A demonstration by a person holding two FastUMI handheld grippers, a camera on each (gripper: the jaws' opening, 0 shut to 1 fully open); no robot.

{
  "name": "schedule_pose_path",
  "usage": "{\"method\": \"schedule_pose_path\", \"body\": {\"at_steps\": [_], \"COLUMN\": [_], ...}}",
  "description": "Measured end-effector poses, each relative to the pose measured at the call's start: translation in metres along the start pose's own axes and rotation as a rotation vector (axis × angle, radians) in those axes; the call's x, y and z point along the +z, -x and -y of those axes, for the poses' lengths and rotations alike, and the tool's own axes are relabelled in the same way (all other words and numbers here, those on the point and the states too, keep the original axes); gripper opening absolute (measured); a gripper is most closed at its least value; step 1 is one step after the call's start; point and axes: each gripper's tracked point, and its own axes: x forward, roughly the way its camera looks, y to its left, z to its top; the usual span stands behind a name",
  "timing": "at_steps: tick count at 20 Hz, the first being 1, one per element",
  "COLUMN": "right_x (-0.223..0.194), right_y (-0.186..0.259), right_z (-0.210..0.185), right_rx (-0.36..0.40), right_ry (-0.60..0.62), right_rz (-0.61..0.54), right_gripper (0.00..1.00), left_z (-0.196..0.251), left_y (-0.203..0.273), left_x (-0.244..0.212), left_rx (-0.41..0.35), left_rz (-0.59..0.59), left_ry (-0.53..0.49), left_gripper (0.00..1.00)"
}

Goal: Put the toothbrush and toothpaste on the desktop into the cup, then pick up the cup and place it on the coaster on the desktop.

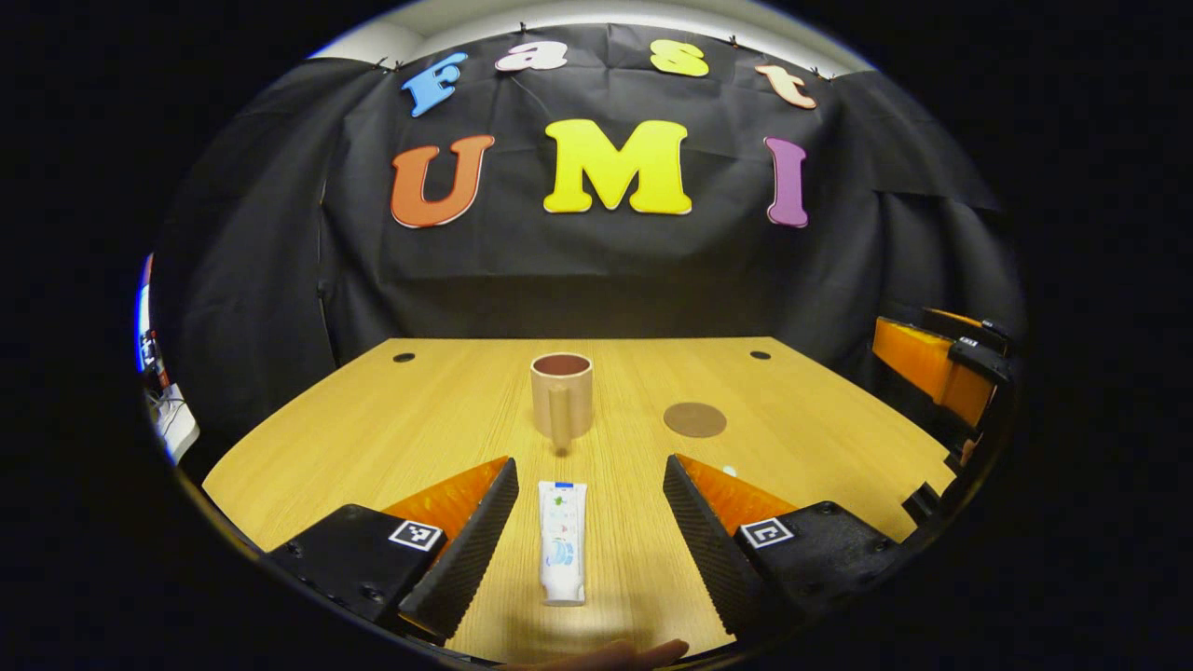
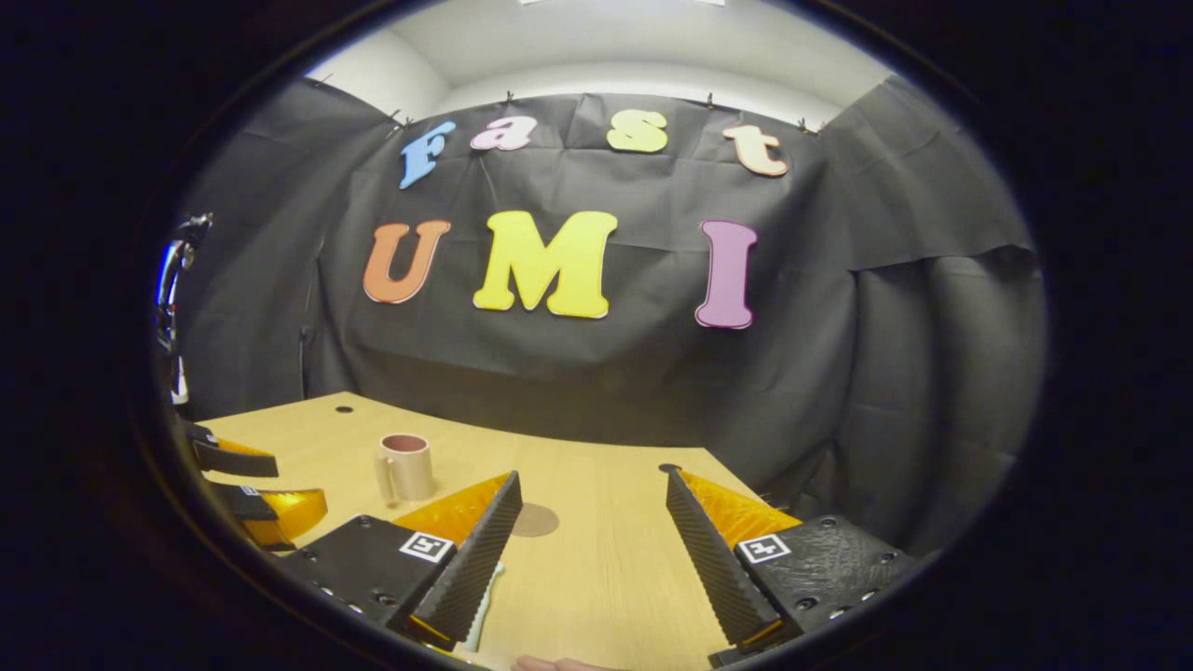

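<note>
With both the left gripper (image 1: 591, 540) and right gripper (image 2: 589, 550) spread wide and empty, straddle the flat white toothpaste tube (image 1: 562, 541) mid-body—squarely—before lifting toward the beige ceramic mug (image 1: 562, 394).

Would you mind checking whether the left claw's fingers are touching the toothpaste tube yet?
Apart. The left gripper view shows the left claw open, with bare table on both sides of the toothpaste tube between its fingers.
</note>
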Motion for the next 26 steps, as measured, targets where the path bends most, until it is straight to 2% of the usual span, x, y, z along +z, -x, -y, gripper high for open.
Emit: {"method": "schedule_pose_path", "body": {"at_steps": [6,10,14,17,18,20,24,26], "right_x": [-0.006,-0.016,-0.021,-0.023,-0.024,-0.026,-0.028,-0.031], "right_y": [-0.001,-0.006,-0.007,-0.008,-0.008,-0.009,-0.01,-0.01], "right_z": [-0.006,-0.013,-0.016,-0.019,-0.02,-0.021,-0.025,-0.027], "right_rx": [0.015,0.025,0.028,0.032,0.033,0.034,0.043,0.048], "right_ry": [0.006,0.016,0.025,0.028,0.03,0.033,0.035,0.037], "right_rz": [-0.017,-0.041,-0.053,-0.061,-0.063,-0.068,-0.072,-0.079], "right_gripper": [0.95,0.95,0.95,0.95,0.95,0.95,0.95,0.96], "left_z": [-0.024,-0.017,-0.022,-0.026,-0.025,-0.021,-0.009,-0.01], "left_y": [-0.012,-0.018,-0.017,-0.022,-0.023,-0.026,-0.031,-0.031], "left_x": [-0.065,-0.089,-0.104,-0.103,-0.102,-0.102,-0.101,-0.102], "left_rx": [0.111,0.078,0.087,0.093,0.088,0.067,0.009,-0.004], "left_rz": [-0.221,-0.297,-0.364,-0.353,-0.348,-0.339,-0.325,-0.332], "left_ry": [-0.05,-0.002,0.035,0.046,0.042,0.035,-0.085,-0.071], "left_gripper": [1.0,1.0,1.0,0.94,0.97,0.82,0.66,0.59]}}
